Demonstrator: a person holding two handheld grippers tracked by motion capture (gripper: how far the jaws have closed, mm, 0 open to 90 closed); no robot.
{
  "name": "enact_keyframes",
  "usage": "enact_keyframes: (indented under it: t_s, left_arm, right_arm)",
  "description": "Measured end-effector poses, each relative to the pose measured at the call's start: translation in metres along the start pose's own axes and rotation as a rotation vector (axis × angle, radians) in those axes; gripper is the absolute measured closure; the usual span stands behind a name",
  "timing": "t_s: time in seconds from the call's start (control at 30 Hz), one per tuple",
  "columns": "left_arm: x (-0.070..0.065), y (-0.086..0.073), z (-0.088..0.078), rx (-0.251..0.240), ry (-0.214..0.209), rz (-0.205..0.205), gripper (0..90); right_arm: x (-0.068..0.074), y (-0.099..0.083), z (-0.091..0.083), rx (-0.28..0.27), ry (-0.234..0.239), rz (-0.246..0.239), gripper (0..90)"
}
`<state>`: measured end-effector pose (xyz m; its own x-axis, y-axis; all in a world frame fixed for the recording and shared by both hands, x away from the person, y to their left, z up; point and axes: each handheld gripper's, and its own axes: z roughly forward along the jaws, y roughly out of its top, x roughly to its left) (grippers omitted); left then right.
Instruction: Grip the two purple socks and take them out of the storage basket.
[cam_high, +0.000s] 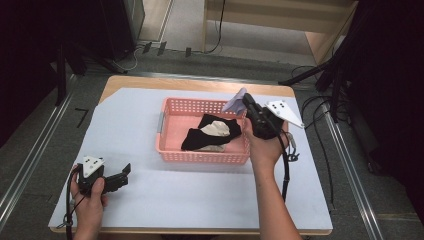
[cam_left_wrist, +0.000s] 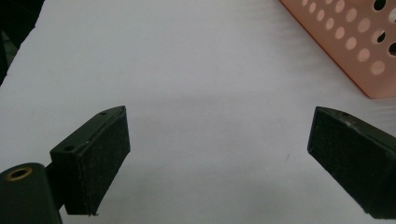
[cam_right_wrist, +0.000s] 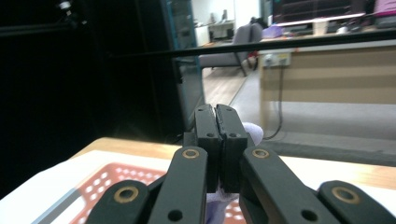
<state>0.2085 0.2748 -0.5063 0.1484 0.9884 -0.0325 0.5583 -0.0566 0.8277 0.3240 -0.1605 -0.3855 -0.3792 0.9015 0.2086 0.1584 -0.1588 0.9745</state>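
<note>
Lavender cloth hung pinched in the right gripper, held up over the far right corner of a pink perforated basket. In the right gripper view its jaws were pressed together w/ pale purple fabric peeking past the tips. Black and cream garments lay inside the basket. Left gripper rested near the table's front left, well apart from the basket, jaws spread wide w/ nothing between them.

White sheet covers wooden table — black cables on grey floor — office chair far back.
</note>
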Motion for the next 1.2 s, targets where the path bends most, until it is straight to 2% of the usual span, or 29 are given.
enact_keyframes:
  t_s: [0.2, 0.33, 0.43, 0.67, 0.77, 0.87, 1.0, 1.13, 1.2]
  left_arm:
    - [0.0, 0.0, 0.0, 0.001, 0.003, 0.006, 6.4]
    - [-0.001, 0.0, 0.0, -0.004, 0.005, 0.004, 6.4]
    - [-0.001, 0.0, 0.0, -0.004, 0.005, 0.005, 6.4]
    - [-0.001, 0.0, 0.0, -0.007, 0.01, 0.005, 6.4]
    - [-0.001, 0.0, 0.0, -0.009, 0.009, 0.006, 6.4]
    - [-0.001, 0.0, 0.0, -0.008, 0.01, 0.009, 6.4]
    - [-0.001, 0.0, -0.001, -0.008, 0.008, 0.006, 6.4]
    - [-0.001, 0.0, -0.001, -0.005, 0.007, 0.007, 6.4]
    - [-0.001, 0.0, -0.001, -0.005, 0.007, 0.008, 6.4]
  right_arm:
    - [-0.032, 0.009, -0.019, -0.036, -0.07, 0.013, 89.4]
    - [-0.054, 0.008, -0.032, -0.046, -0.117, 0.035, 89.4]
    - [-0.068, 0.001, -0.039, -0.043, -0.149, 0.048, 89.4]
    - [-0.093, -0.028, -0.048, 0.022, -0.213, 0.053, 89.4]
    - [-0.1, -0.043, -0.049, 0.063, -0.224, 0.064, 89.4]
    - [-0.107, -0.057, -0.05, 0.111, -0.21, 0.082, 89.1]
    - [-0.116, -0.072, -0.056, 0.162, -0.193, 0.134, 85.3]
    - [-0.126, -0.077, -0.071, 0.136, -0.168, 0.227, 69.1]
    - [-0.128, -0.078, -0.075, 0.127, -0.168, 0.217, 67.1]
